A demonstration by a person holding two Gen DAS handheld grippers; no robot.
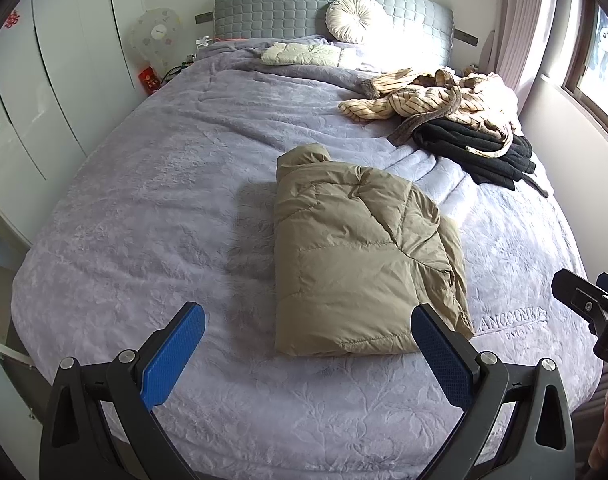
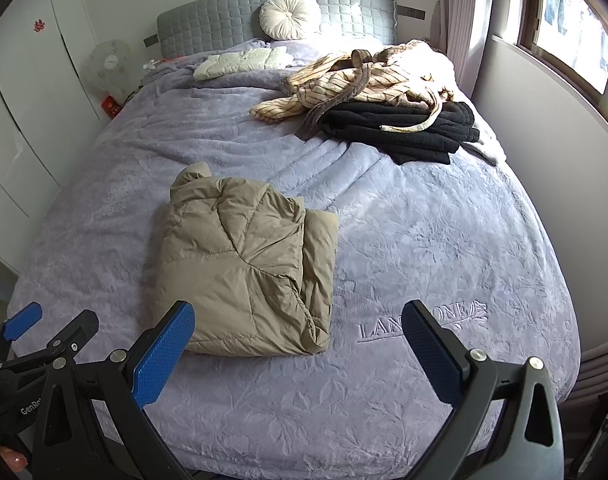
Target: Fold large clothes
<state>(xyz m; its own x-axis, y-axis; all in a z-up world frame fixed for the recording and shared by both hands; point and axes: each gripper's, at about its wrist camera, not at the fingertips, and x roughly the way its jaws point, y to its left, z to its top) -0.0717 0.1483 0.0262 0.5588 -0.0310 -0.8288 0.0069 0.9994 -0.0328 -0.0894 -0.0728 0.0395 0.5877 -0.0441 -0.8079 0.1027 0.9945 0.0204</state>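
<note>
Lavender embossed fleece bedspread [image 1: 151, 208] covers a wide bed with a grey quilted headboard [image 1: 279, 12]; white wardrobe doors [image 1: 43, 92] stand at the left, a window [image 2: 576, 28] at the right. Folded khaki padded hooded jacket [image 1: 352, 256] lies flat near the foot of the bed, hood end toward the headboard, well apart from the other garments. Cream striped robe [image 1: 436, 100] is heaped at the far right side, lying partly on a folded black knit garment [image 1: 480, 152]. Round cream pleated cushion [image 1: 354, 18] leans against the headboard, with a folded off-white quilted item [image 1: 299, 54] just in front of it.

Left gripper [image 1: 308, 330] hovers above the near edge of the bedspread, blue-padded fingers [image 1: 175, 352] spread wide and holding nothing; the jacket's near edge appears between them. Right gripper [image 2: 297, 330] is likewise spread wide and empty, positioned beside the left gripper and to the right of the jacket's near corner.
</note>
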